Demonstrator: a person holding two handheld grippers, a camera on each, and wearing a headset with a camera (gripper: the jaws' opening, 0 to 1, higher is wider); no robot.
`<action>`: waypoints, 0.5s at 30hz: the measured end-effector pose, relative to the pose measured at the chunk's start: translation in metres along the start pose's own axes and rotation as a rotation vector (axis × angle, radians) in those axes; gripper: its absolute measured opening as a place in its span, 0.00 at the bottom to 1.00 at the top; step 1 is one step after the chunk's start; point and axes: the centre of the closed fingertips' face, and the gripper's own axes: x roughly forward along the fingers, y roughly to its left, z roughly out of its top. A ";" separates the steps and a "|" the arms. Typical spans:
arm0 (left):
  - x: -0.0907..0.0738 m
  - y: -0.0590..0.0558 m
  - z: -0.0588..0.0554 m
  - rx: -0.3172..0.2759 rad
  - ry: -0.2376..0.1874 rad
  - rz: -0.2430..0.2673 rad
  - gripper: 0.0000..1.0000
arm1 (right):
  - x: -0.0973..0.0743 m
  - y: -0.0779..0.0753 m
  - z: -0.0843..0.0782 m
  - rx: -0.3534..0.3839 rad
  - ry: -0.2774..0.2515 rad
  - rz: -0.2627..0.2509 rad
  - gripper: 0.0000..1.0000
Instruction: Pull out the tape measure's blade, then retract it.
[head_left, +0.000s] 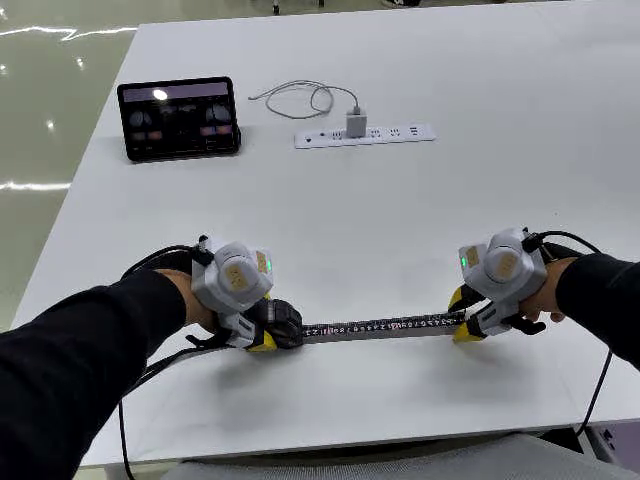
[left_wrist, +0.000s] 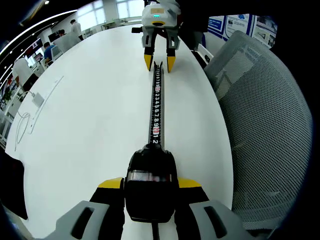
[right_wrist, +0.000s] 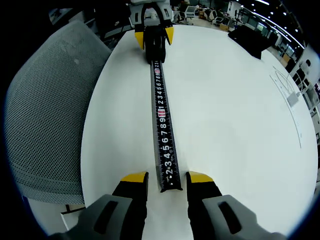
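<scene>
The black, yellow-trimmed tape measure sits at 6 o'clock in your head view, on the white table near its front edge. Its dark numbered blade is drawn out flat along the tabletop, running from the case toward 3 o'clock.

Your left gripper is clamped on the case. The yellow pads press against both of its sides, and the case rests upright on the table with its mouth facing away from that gripper.

Your right gripper sits at the free end of the blade. Its jaws are apart and straddle the blade tip, with white table showing on either side of the tip. There is no contact between pads and blade. The two grippers face each other, well apart, in line with the blade.

Beyond the work, at 11 o'clock, a black tablet lies with its screen lit. At 12 o'clock lies a white power strip with a white charger plugged in and a looped cable trailing from it. A grey mesh chair stands against the near table edge.
</scene>
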 end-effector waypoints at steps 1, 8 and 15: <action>0.000 -0.001 0.000 0.001 0.000 -0.002 0.34 | 0.000 0.000 0.000 0.000 -0.001 -0.001 0.29; -0.004 0.001 -0.003 0.002 0.016 0.004 0.37 | -0.004 0.002 0.004 0.060 -0.033 -0.008 0.40; -0.014 0.014 -0.006 -0.064 -0.012 0.064 0.63 | -0.011 0.011 0.002 0.076 -0.035 0.004 0.51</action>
